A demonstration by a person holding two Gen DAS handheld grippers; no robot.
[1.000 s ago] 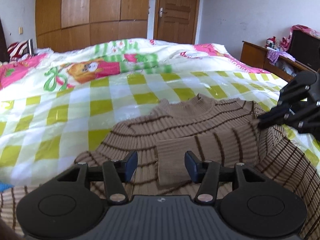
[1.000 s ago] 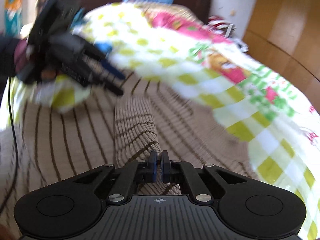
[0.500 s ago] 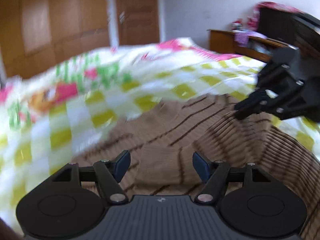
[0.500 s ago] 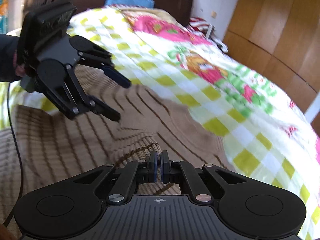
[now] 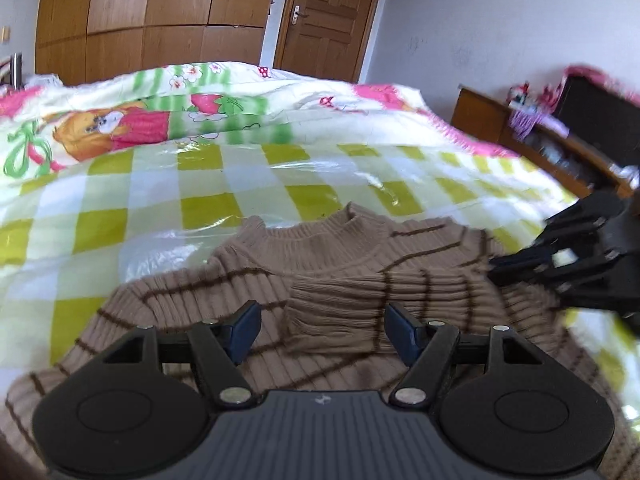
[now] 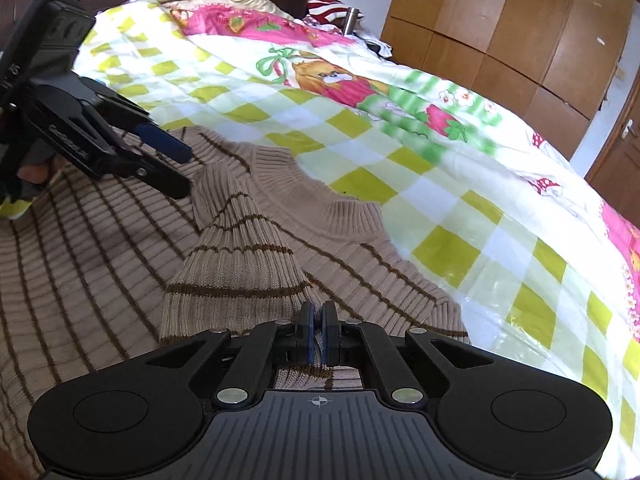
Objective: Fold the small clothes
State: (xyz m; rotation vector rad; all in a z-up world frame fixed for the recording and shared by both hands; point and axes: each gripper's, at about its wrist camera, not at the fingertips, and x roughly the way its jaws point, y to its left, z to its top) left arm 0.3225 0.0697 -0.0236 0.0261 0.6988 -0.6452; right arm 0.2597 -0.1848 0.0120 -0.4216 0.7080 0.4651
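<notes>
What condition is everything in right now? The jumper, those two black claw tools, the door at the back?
Sweater: spread flat on the bed, one sleeve folded across the chest.
Left gripper: jaws wide apart over the sleeve cuff, not pressing it.
Right gripper: jaws shut on the sleeve fabric.
Door: closed.
Wardrobe: doors closed.
Bedspread: spread over the bed, slightly rumpled.
</notes>
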